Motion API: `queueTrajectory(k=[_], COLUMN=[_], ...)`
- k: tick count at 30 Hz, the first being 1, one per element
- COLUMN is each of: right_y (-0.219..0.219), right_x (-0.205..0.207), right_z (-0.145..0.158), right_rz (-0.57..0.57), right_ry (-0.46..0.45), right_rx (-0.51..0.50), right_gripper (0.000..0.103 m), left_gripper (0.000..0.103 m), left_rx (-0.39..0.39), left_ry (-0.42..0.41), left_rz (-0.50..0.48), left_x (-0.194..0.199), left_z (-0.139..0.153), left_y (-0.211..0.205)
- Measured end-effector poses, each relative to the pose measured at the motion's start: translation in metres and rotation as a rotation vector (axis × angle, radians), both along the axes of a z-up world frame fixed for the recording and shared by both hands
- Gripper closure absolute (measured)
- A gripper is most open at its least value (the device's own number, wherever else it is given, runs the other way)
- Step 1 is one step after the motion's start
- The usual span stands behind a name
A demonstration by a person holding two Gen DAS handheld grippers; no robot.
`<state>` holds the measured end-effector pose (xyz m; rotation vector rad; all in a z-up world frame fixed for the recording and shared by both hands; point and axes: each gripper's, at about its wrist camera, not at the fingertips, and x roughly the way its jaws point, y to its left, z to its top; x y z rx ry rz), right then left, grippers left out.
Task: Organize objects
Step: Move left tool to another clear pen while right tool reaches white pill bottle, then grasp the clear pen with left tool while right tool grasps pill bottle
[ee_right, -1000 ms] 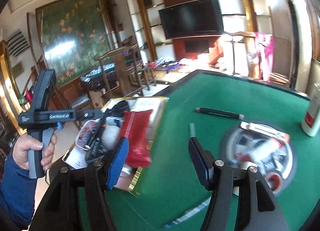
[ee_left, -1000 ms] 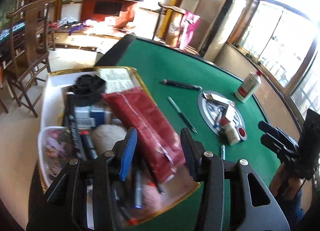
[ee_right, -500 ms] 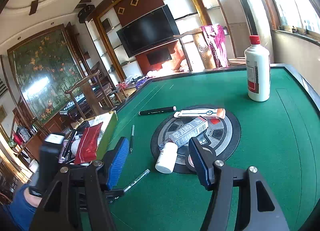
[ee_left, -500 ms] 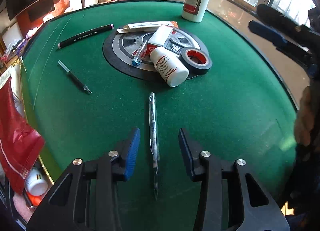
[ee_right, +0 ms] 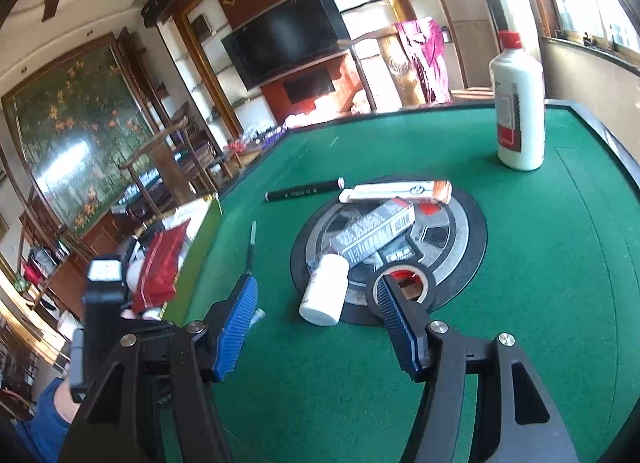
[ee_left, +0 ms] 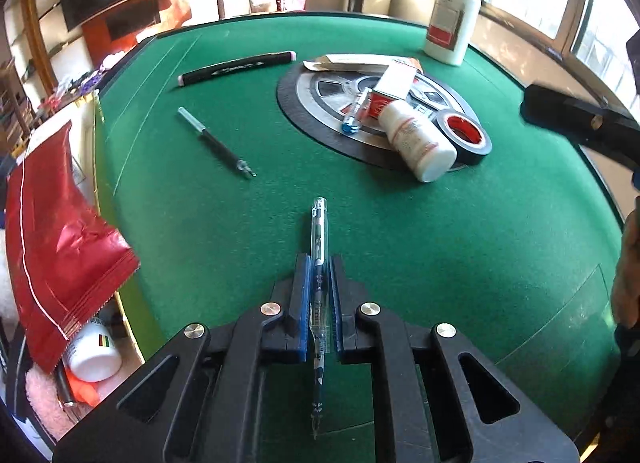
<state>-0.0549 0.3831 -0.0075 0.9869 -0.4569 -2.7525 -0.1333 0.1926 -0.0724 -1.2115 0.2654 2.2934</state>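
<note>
1. Left gripper (ee_left: 319, 263) — jaws clamped on a clear pen (ee_left: 319, 247) lying on the green table (ee_left: 440, 243).
2. Right gripper (ee_right: 316, 295) — jaws wide, holding nothing, above a white pill bottle (ee_right: 325, 290) and black tape roll (ee_right: 424, 281) on the round disc (ee_right: 472, 231).

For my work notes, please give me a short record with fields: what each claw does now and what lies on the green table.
left claw: shut on clear pen
right claw: open, holds nothing
on round disc: white pill bottle, black tape roll
loose on green table: black marker, thin pen
</note>
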Motion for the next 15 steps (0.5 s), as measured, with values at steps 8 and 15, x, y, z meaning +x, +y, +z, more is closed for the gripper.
queueTrajectory(k=[8, 15], right_y=[-0.038, -0.046], right_x=[-0.048, -0.071], right_z=[-0.029, -0.055], right_rz=[-0.012, -0.001], right_ry=[-0.133, -0.224], right_rx=[0.151, 0.223], right_gripper=[0.041, 0.068], left_gripper=[0.095, 0.095], left_rx=[0.001, -0.02], left_ry=[0.034, 0.059], left_rz=[-0.003, -0.004], left_x=[0.0, 0.001], left_z=[-0.001, -0.003], left_y=[0.001, 0.009])
